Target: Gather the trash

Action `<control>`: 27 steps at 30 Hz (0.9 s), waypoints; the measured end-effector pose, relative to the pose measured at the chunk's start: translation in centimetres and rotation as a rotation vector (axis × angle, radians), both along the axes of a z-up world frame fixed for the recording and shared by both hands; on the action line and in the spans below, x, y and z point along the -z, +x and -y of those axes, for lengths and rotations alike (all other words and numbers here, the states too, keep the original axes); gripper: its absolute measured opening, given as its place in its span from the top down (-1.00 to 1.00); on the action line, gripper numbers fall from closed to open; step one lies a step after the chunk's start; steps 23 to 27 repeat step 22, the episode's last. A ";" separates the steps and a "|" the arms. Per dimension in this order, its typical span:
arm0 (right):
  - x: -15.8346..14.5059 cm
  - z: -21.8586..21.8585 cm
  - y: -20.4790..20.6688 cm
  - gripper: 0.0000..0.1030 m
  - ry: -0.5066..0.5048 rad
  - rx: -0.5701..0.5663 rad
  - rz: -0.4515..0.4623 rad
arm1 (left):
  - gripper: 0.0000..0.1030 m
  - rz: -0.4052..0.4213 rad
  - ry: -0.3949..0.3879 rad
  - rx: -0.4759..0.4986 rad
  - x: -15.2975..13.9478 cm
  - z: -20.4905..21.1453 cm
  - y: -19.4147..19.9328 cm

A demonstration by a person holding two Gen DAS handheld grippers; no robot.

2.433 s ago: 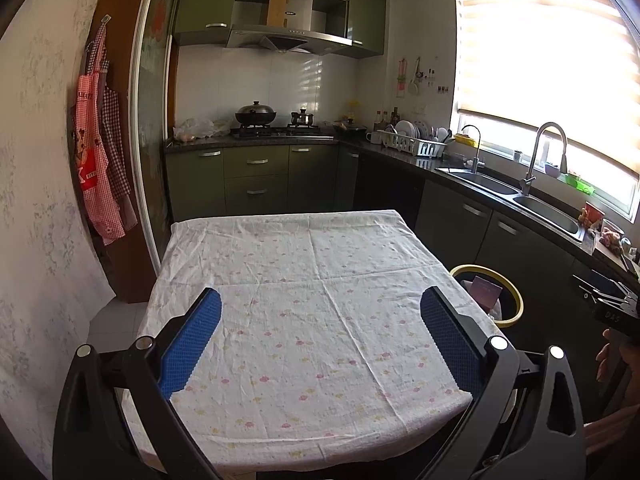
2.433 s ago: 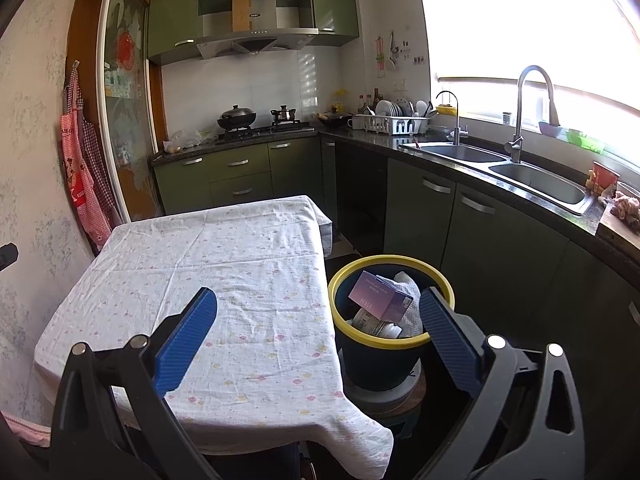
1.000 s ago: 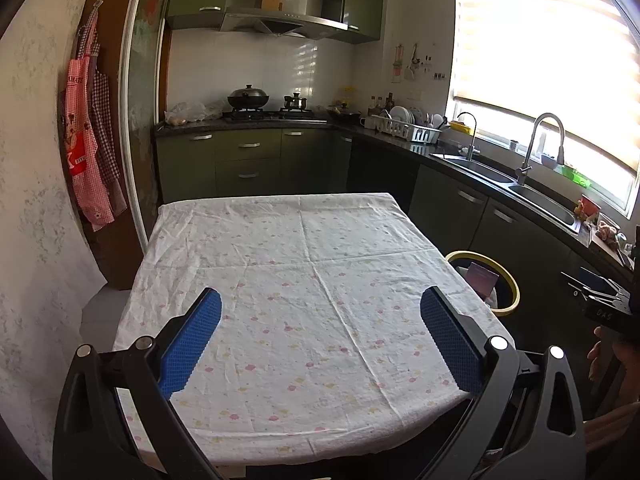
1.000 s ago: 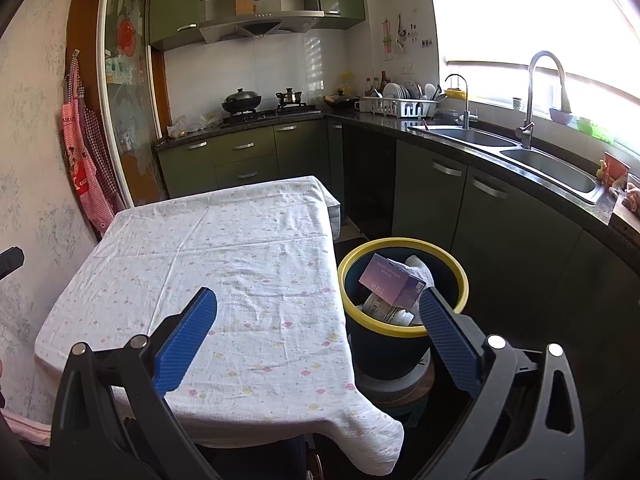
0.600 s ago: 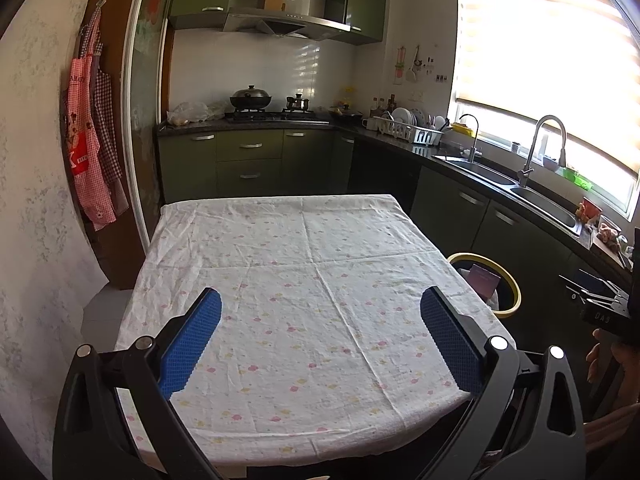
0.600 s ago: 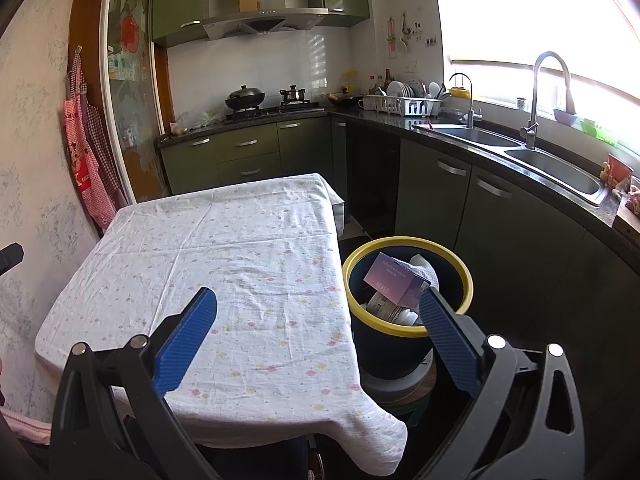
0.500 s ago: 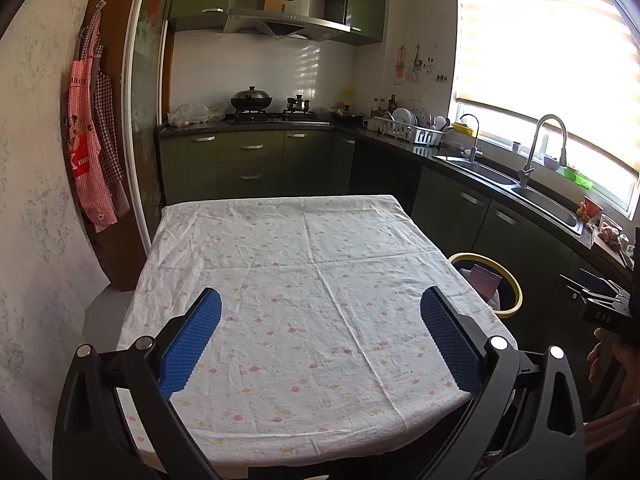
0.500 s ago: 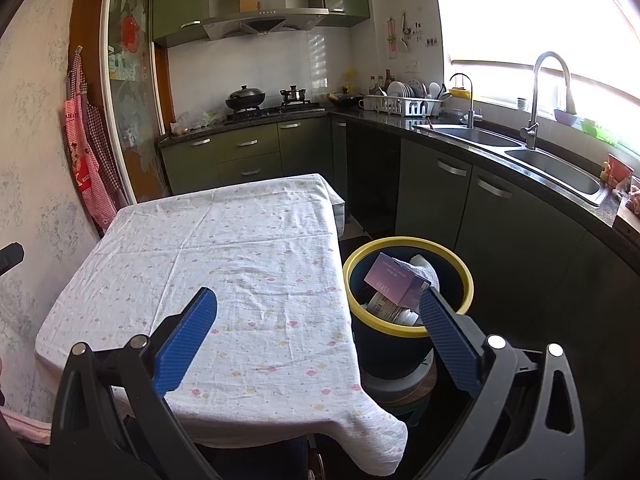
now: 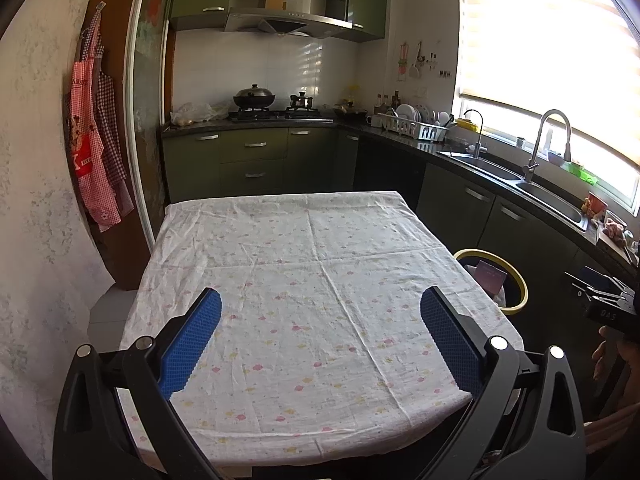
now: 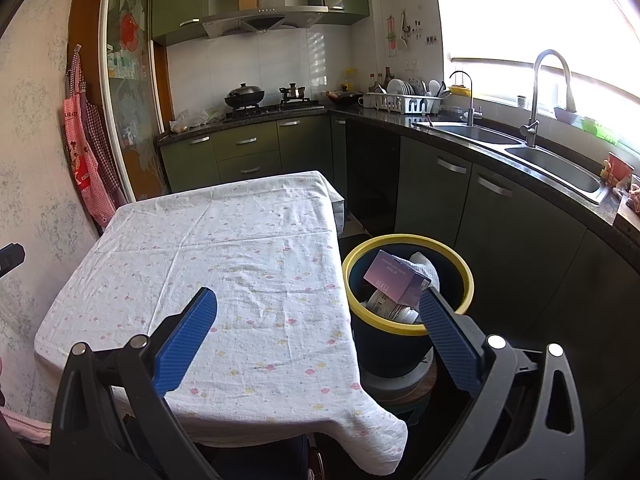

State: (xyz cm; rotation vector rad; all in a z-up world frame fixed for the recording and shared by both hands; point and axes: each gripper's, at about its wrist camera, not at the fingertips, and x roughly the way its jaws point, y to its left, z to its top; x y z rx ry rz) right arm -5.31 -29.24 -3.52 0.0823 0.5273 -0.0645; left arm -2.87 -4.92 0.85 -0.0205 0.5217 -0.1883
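Both grippers, left gripper [image 9: 320, 320] and right gripper [image 10: 318, 320], spread wide, holding nothing; hovering above bare, wrinkled floral tablecloth [image 9: 312, 280]; trash already in round yellow-rimmed bin [image 10: 464, 280] just beside table: purple carton [image 10: 396, 280], crumpled white paper [image 10: 428, 268]; probably finished; best to scan cloth edges, keep clear of draping corner.

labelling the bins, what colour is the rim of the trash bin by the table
Yellow, on a dark bin; clearest in the right wrist view.
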 end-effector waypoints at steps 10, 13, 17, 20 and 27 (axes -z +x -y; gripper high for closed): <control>0.3 0.1 0.1 -0.87 0.000 -0.001 -0.007 | -0.91 -0.003 -0.016 0.015 0.5 -0.1 0.5; 0.4 0.0 0.4 -0.87 -0.004 -0.002 -0.010 | -0.91 0.002 -0.011 0.022 0.8 0.2 0.9; 0.7 -0.2 2.2 -0.87 0.008 -0.039 -0.025 | -0.91 -0.034 0.000 0.013 1.4 -0.1 3.2; 1.2 -0.9 5.7 -0.87 0.007 -0.092 -0.072 | -0.91 -0.066 -0.014 -0.009 2.2 -1.0 7.0; 1.7 -2.1 8.7 -0.87 -0.045 -0.113 -0.102 | -0.91 -0.100 -0.013 -0.032 3.1 -1.6 10.1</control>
